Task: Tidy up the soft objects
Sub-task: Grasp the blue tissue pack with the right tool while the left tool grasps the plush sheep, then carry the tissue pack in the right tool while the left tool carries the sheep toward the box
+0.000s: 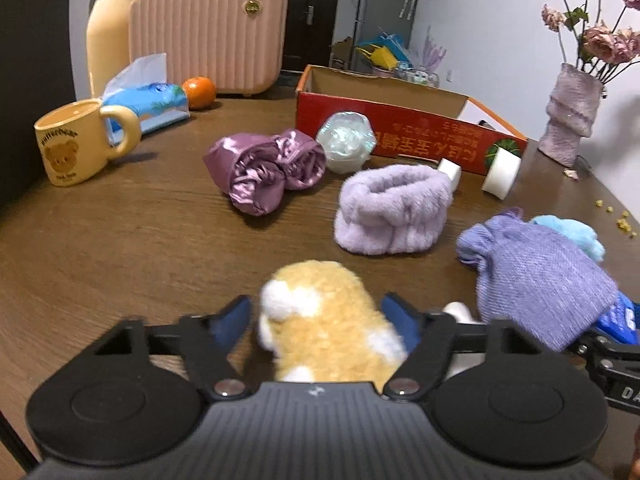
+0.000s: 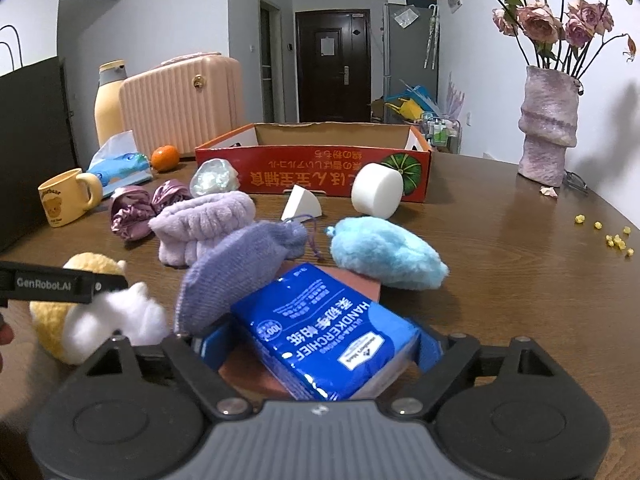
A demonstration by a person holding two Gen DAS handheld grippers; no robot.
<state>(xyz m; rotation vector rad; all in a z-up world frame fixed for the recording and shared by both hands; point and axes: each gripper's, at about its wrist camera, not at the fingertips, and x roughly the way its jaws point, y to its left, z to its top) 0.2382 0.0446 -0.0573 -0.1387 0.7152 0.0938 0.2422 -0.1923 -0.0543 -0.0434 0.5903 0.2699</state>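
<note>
The fluffy yellow-and-white plush toy (image 1: 320, 320), light and squashy, is squeezed mid-body between the left gripper (image 1: 316, 316) pads; gentle pressure should suffice.

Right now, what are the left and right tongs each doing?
Left tongs: closed on the yellow plush toy.
Right tongs: around the blue handkerchief pack; whether the pads press it cannot be told.

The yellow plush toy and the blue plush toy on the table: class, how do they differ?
The yellow plush toy is tan with white patches; the blue plush toy is one plain colour. The yellow one sits between the left gripper fingers; the blue one lies free, with no gripper around it. Both are fluffy and still outside the red box.
</note>
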